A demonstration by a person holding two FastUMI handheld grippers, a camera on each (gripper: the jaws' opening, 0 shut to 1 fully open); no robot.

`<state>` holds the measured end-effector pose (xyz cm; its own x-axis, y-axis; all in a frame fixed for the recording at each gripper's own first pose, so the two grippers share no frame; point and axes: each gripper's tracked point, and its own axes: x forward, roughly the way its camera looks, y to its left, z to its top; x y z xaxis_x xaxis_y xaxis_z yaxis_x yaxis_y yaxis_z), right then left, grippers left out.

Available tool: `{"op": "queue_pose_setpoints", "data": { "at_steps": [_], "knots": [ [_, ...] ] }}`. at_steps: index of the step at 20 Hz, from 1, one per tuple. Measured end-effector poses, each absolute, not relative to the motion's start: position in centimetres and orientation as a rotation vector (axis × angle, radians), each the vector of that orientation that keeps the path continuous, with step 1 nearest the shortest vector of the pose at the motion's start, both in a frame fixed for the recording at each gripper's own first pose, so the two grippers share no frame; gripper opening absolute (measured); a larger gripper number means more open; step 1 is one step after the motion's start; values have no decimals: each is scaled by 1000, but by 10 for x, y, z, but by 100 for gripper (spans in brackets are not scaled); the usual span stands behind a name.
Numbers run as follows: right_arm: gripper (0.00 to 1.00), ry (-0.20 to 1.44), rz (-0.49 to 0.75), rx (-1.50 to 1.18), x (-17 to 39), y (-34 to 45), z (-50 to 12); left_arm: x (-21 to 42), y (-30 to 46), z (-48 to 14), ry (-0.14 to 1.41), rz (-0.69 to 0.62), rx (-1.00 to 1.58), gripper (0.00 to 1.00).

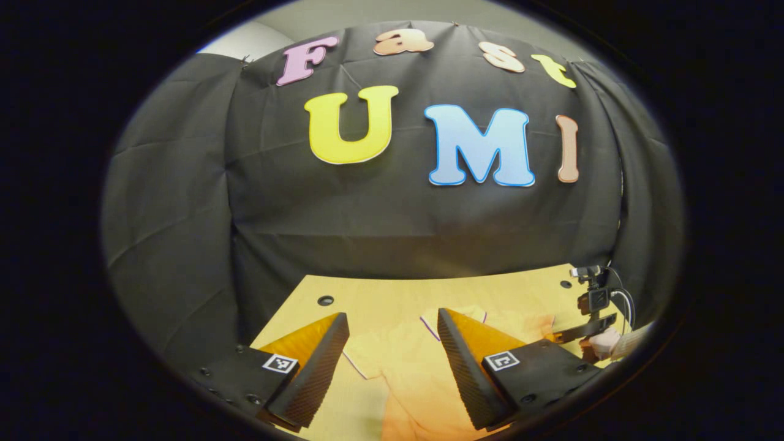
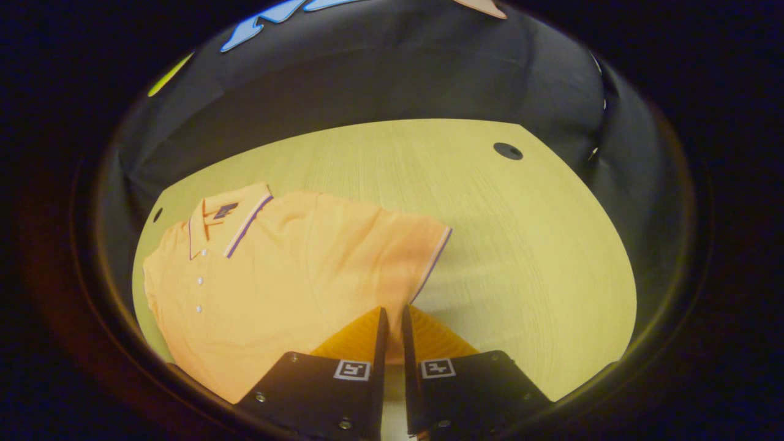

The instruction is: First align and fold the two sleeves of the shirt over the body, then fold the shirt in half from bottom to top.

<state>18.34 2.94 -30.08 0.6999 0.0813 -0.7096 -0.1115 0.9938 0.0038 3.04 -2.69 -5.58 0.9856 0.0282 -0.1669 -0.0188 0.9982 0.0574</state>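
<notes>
Left gripper above shirt, fingers wide apart, holding nothing. Right gripper at shirt's sleeve edge, fingers nearly together; whether cloth is pinched, unclear. Hand holds right gripper.

I'm working in a recording booth: black cloth wall draped behind a pale wooden bench, camera mount clamped at its right edge.
</notes>
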Motion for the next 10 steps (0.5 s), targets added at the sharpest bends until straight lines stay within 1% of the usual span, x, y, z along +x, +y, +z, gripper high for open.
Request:
{"op": "queue_pose_setpoints", "data": {
  "at_steps": [3,5,8,10],
  "knots": [
    [16,747,102,-84,187,29,-289,27,-24,-56,169,30,53,94],
    [16,694,128,-121,188,43,-274,26,-22,-56,169,34,48,94],
    [15,619,215,-194,187,79,-254,24,-20,-57,172,39,45,95],
    [15,576,287,-253,184,107,-243,22,-19,-58,173,43,41,94]
  ]
}}
